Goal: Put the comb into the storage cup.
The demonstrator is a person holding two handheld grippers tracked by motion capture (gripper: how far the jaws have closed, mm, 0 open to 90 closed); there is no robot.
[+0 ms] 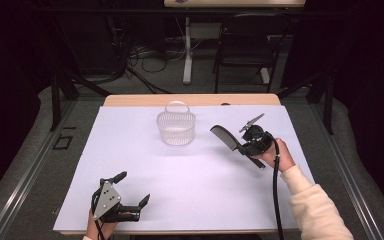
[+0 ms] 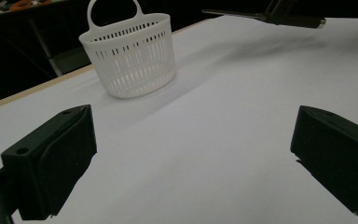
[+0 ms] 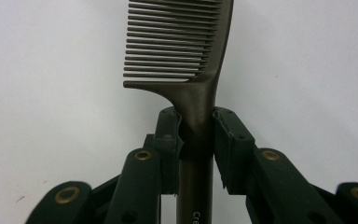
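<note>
The right gripper [image 1: 241,145] pinches the comb [image 3: 186,56] by its thin handle – it could swivel and miss the basket [image 1: 176,128] near the table's [image 1: 130,150] far edge – while the left gripper [image 1: 132,189] rests with jaws wide.

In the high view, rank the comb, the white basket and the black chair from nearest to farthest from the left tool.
1. White basket: on the table's far middle, up and right of the left tool.
2. Comb: right side, clamped in the right tool, only slightly farther than the basket.
3. Black chair: on the floor beyond the table.

Bright even tabletop, dark surroundings, soft shadows.
</note>
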